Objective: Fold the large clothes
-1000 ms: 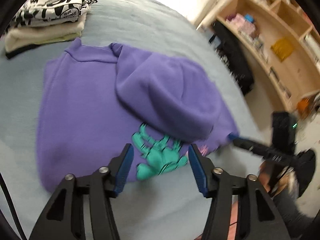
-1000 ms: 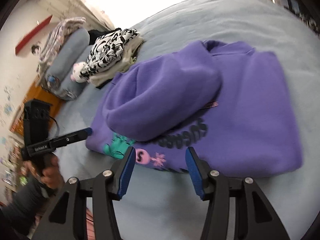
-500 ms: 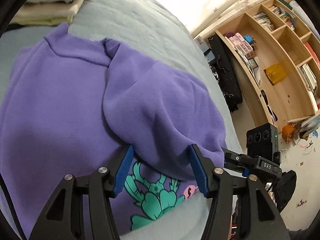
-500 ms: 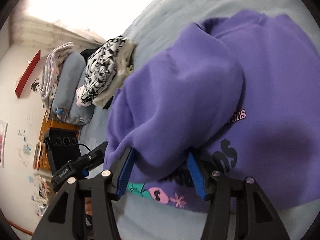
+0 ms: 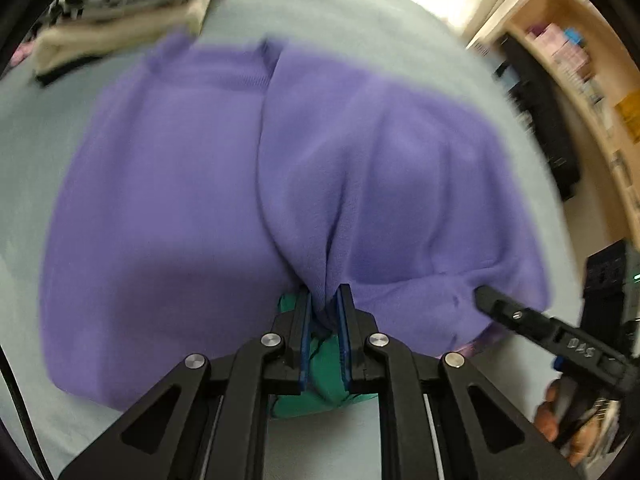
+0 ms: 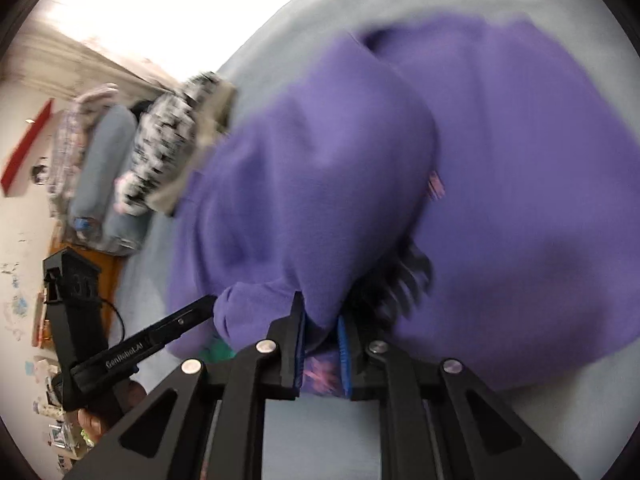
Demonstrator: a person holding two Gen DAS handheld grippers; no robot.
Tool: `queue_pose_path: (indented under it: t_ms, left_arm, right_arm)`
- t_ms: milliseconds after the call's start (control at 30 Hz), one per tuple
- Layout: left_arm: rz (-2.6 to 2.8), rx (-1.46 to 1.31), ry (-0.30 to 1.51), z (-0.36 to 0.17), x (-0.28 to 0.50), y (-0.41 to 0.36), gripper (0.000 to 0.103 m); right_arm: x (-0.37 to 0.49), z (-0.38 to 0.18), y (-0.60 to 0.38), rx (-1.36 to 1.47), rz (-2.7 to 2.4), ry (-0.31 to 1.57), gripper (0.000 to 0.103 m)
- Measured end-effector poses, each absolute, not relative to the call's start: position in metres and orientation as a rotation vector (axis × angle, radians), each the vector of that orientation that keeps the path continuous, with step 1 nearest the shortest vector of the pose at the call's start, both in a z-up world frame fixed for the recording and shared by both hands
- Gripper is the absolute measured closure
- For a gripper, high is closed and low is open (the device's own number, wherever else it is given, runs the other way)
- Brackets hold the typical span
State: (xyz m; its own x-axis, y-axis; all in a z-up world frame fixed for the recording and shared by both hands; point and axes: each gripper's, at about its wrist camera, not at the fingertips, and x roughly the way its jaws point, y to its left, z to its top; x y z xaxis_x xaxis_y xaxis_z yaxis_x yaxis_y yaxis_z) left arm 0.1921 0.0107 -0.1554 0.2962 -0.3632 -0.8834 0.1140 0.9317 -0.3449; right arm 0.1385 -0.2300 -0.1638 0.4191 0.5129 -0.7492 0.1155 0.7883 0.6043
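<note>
A purple sweatshirt (image 5: pixel 168 208) with a green and pink print lies on the pale blue bed (image 5: pixel 340 28), its upper layer folded over. My left gripper (image 5: pixel 323 300) is shut on the near edge of that folded layer, bunching the cloth between its blue pads. My right gripper (image 6: pixel 322 314) is shut on the same edge of the sweatshirt (image 6: pixel 520 184) further along. Each gripper shows in the other's view: the right one (image 5: pixel 532 320), the left one (image 6: pixel 160 332). Both views are blurred.
A stack of folded clothes (image 5: pixel 132 4) with a black-and-white patterned piece on top lies at the far side of the bed, also in the right wrist view (image 6: pixel 176 144). Wooden shelves (image 5: pixel 592 60) stand beside the bed. Grey pillows (image 6: pixel 104 176) lie beyond the stack.
Both grippers have moved in on the folded edge and closed on it. A second ago they were open and short of the sweatshirt.
</note>
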Motion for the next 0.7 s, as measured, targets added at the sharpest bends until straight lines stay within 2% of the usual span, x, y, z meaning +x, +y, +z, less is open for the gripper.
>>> queue_pose_path:
  t_ms: [100, 200, 233, 333, 367, 600, 700]
  left_arm:
    - [-0.29, -0.224, 1.185, -0.164, 0.186, 0.003, 0.093]
    - [-0.286, -0.203, 1.145, -0.157, 0.179, -0.002, 0.089]
    - [-0.287, -0.196, 1.134, -0.154, 0.176, -0.002, 0.084]
    - [-0.264, -0.17, 1.087, -0.139, 0.163, 0.002, 0.065]
    - [-0.26, -0.17, 1.071, -0.134, 0.16, 0.003, 0.064]
    - [-0.208, -0.173, 0.932, -0.095, 0.146, 0.006, 0.065]
    - [-0.254, -0.21, 0.888, -0.086, 0.151, 0.013, 0.077]
  right_arm:
    - [0.135, -0.169, -0.231, 0.658, 0.265, 1.109, 0.084]
    - [0.13, -0.153, -0.226, 0.572, 0.241, 1.09, 0.067]
    - [0.128, -0.147, -0.224, 0.533, 0.227, 1.086, 0.06]
    - [0.116, -0.125, -0.218, 0.4, 0.199, 1.037, 0.06]
    - [0.109, -0.115, -0.216, 0.358, 0.195, 1.005, 0.06]
    - [0.094, -0.075, -0.207, 0.248, 0.221, 0.806, 0.06]
    - [0.114, -0.071, -0.194, 0.221, 0.245, 0.757, 0.06]
